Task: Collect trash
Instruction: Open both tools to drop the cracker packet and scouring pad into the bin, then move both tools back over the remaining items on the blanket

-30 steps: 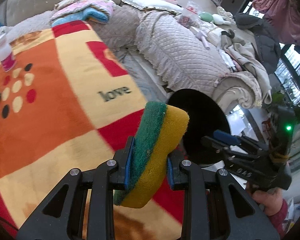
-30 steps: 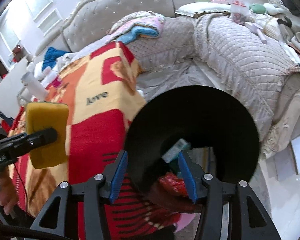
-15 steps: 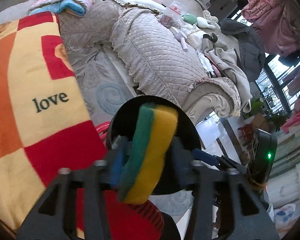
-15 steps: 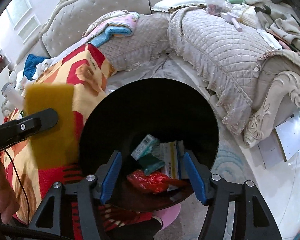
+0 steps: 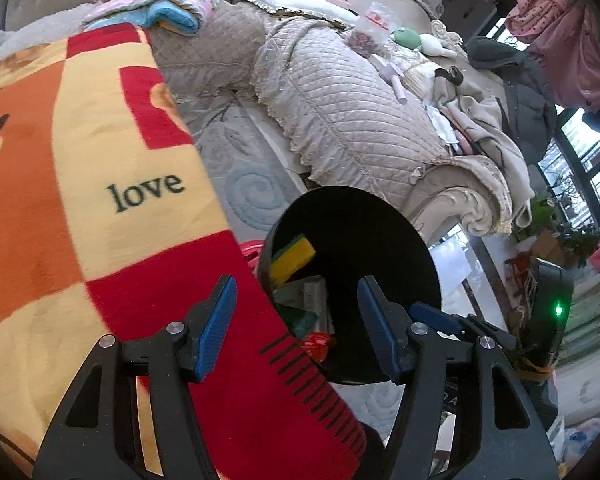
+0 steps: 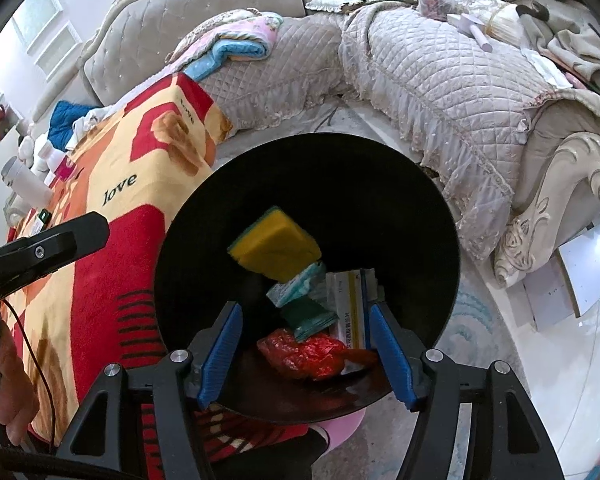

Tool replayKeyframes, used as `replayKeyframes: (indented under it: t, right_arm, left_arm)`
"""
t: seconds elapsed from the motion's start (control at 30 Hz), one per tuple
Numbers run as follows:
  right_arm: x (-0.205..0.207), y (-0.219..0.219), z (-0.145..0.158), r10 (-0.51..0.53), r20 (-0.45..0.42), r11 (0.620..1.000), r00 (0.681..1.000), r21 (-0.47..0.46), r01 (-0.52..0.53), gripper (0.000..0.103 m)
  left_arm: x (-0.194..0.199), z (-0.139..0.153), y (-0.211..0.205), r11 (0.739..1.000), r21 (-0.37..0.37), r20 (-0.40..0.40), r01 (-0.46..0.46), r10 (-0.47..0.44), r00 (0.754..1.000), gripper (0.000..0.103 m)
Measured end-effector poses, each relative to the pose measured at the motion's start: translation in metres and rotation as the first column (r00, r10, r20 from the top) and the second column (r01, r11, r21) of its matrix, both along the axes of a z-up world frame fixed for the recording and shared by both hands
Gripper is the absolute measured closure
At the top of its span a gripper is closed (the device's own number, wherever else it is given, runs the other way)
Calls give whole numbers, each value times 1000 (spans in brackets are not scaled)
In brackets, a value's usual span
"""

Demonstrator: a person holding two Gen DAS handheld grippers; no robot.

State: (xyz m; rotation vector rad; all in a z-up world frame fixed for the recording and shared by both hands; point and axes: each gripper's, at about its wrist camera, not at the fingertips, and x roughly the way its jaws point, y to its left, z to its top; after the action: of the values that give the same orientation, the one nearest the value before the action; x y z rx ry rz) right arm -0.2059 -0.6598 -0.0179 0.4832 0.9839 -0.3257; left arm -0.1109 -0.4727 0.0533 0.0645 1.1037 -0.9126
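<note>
A yellow and green sponge (image 6: 276,246) lies in the mouth of the black round bin (image 6: 380,184), above small boxes and a red wrapper (image 6: 312,354) inside. The sponge also shows in the left wrist view (image 5: 292,254), inside the bin (image 5: 360,224). My left gripper (image 5: 298,326) is open and empty, just left of and above the bin. My right gripper (image 6: 306,348) stands with its jaws wide apart at the bin's near rim; whether they clamp the rim I cannot tell.
An orange, yellow and red "love" blanket (image 5: 100,184) covers the surface at left. A quilted grey sofa (image 5: 360,112) with clothes and small items runs behind. White bottles (image 6: 24,180) stand at the blanket's far left. Pale floor (image 6: 572,360) lies right.
My left gripper carried the sponge over the bin, opened and let it go. The sponge now lies inside the bin. The right gripper tilted the bin's mouth more into view.
</note>
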Motion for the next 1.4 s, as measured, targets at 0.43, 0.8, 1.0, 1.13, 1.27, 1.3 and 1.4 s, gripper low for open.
replayKeyframes:
  t: [0.43, 0.8, 1.0, 1.13, 1.27, 1.3, 1.4]
  right_arm:
    - [10, 22, 13, 38, 10, 999, 999, -17, -38, 37]
    - [36, 68, 21, 125, 18, 992, 992, -28, -124, 36]
    - [55, 98, 29, 182, 30, 983, 983, -38, -181, 34]
    - [70, 121, 30, 230, 32, 973, 973, -42, -228, 33]
    - [85, 146, 29, 283, 27, 958, 959, -47, -282, 33]
    - [88, 151, 29, 292, 26, 956, 956, -47, -291, 33]
    - [98, 171, 28, 329, 21, 944, 944, -46, -327, 33]
  left_arm:
    - [-1, 4, 26, 998, 42, 64, -43, 40, 997, 42]
    - [12, 5, 83, 983, 95, 147, -155, 140, 979, 42]
    - [22, 4, 120, 967, 116, 167, -226, 206, 964, 42]
    - [31, 2, 145, 953, 128, 173, -275, 252, 952, 42]
    - [37, 2, 172, 938, 141, 187, -317, 290, 939, 42]
    - [38, 2, 180, 933, 145, 192, -329, 300, 934, 42]
    - [43, 2, 202, 919, 154, 201, -362, 330, 923, 42]
